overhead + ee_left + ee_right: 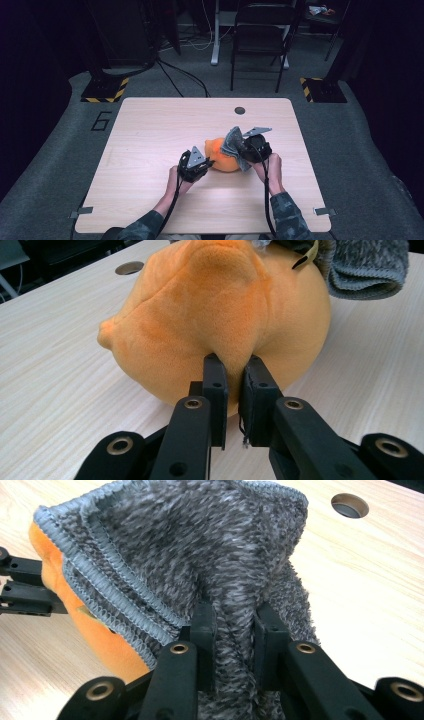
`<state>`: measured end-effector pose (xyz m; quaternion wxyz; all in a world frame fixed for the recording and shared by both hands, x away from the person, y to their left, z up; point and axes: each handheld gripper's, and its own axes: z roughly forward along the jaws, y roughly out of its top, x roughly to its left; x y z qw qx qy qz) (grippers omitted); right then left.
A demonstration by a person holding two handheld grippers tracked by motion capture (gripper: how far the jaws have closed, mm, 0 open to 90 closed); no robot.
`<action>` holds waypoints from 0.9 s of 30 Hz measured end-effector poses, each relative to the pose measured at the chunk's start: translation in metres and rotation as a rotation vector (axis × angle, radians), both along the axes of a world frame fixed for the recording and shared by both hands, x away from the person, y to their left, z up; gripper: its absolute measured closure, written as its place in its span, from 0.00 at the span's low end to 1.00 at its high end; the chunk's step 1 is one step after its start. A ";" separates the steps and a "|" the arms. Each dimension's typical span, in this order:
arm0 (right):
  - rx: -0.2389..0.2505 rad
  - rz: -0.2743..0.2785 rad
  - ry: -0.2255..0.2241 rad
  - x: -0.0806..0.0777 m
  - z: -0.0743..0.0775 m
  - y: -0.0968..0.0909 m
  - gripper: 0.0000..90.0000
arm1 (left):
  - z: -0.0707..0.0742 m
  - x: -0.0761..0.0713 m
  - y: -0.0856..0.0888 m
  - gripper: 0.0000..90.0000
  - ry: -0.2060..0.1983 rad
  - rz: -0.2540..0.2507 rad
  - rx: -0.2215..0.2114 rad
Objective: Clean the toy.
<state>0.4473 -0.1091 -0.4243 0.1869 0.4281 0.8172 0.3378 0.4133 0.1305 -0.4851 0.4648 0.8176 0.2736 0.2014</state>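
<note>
Left gripper (233,375), held level, pinches a fold of the orange plush (220,315); right gripper (234,625), facing it, clamps the grey fuzzy cloth (200,555) draped on the plush.

Left gripper (200,165) and right gripper (247,150): jaws clamped, forearms converging.

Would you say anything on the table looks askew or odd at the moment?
Only mildly. The grey cloth sits bunched and lopsided against the orange plush, pinched by the right gripper, while the left gripper pulls a fold of the plush. Nothing looks spilled or damaged.
</note>
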 end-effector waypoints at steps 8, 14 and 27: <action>0.022 0.005 -0.028 -0.004 0.010 -0.002 0.83 | 0.015 0.001 0.005 0.93 0.061 0.007 -0.039; 0.037 0.028 -0.051 -0.012 0.021 0.007 0.83 | 0.021 0.000 0.006 0.92 0.086 0.004 -0.046; -0.004 0.082 -0.057 -0.012 0.015 0.028 0.83 | 0.017 0.003 0.008 0.92 0.094 0.007 -0.049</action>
